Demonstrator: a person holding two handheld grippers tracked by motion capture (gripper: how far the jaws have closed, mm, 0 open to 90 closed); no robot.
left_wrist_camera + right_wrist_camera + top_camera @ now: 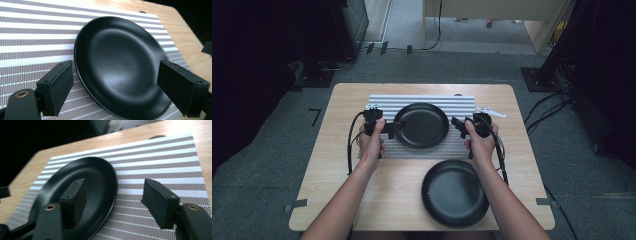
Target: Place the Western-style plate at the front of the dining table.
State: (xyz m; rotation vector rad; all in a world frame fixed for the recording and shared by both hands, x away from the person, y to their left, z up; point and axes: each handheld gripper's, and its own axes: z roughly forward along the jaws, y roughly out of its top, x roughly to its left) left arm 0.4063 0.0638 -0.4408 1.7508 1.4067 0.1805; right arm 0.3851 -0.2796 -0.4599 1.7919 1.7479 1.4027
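A black plate (421,125) (120,57) (95,175) lies on a grey-and-white striped mat (462,102) (37,37) (162,165) at the middle of the wooden table (362,200). My left gripper (394,127) (119,85) is at the plate's left rim. Its jaws stand wide apart, with the near rim between them and neither pad on it. My right gripper (456,122) (117,201) is at the plate's right rim, open. One of its pads hangs over the plate and the other over the mat.
A second black plate (455,193) sits on the bare wood at the front right, just below my right hand. A small white item (491,111) lies at the mat's far right corner. Cables trail from both grippers. Dark equipment surrounds the table.
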